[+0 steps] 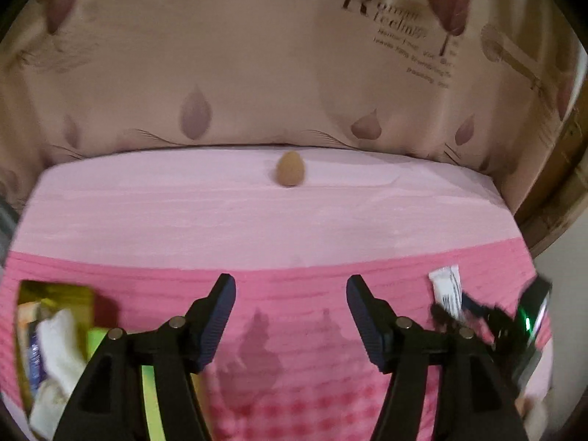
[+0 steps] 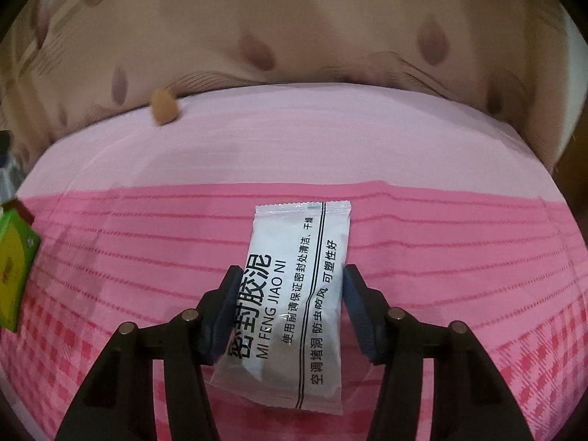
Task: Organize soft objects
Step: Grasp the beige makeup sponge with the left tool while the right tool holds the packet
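My right gripper (image 2: 293,270) is shut on a white packet (image 2: 294,305) with black printed writing, its pads pressing the packet's two long edges over the pink cloth. The same packet (image 1: 446,286) shows at the right of the left wrist view. My left gripper (image 1: 291,281) stands open over the pink cloth with nothing between its fingers. A small tan egg-shaped object (image 1: 290,169) (image 2: 164,107) lies at the far edge of the surface. A green and yellow box (image 1: 55,294) (image 2: 14,268) sits at the left, holding a white soft item (image 1: 60,338) among others.
The surface is covered by a pink cloth (image 1: 147,220), pale at the back, striped and checked toward the front. A beige curtain (image 1: 257,55) with leaf prints hangs right behind it. A wooden frame (image 1: 551,202) stands at the right.
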